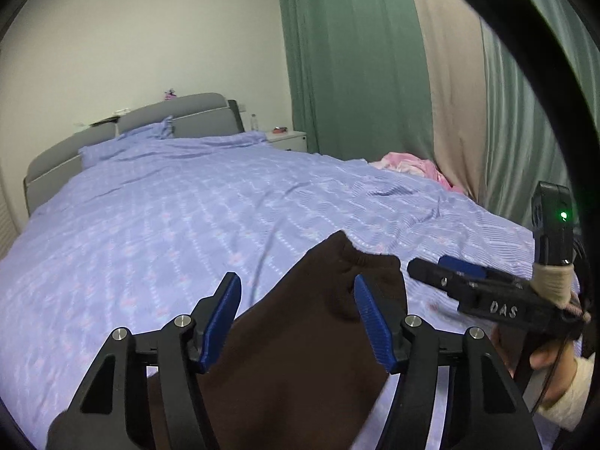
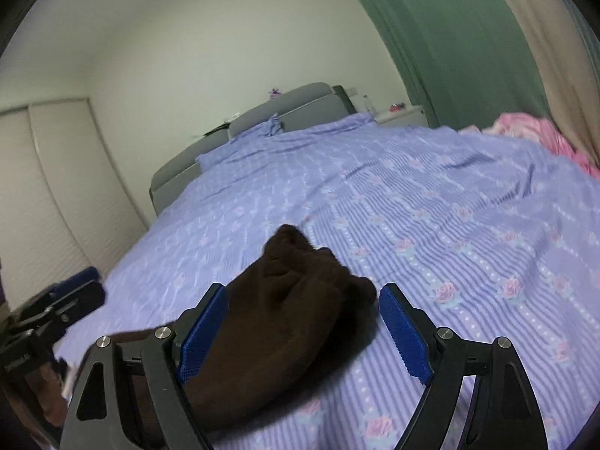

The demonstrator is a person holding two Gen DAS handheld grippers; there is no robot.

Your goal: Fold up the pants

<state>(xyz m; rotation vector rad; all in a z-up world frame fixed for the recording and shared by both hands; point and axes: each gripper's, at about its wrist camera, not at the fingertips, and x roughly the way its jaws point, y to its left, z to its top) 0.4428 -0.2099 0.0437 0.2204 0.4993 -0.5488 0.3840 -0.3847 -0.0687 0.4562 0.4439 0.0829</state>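
Dark brown pants point(image 1: 300, 337) lie bunched on the purple bed cover point(image 1: 187, 225) at the near edge. My left gripper point(image 1: 296, 303) is open, its blue pads on either side of the cloth, not closed on it. In the right wrist view the same pants point(image 2: 285, 307) lie rumpled between the open fingers of my right gripper point(image 2: 302, 309). The right gripper also shows in the left wrist view point(image 1: 442, 273), to the right of the pants. The left gripper shows at the left edge of the right wrist view point(image 2: 75, 288).
The bed has a grey headboard point(image 1: 168, 116) at the far end. A pink blanket point(image 1: 412, 165) lies at the far right edge. A white nightstand point(image 1: 288, 138) stands by green curtains point(image 1: 356, 75). A white wardrobe point(image 2: 56, 187) stands left.
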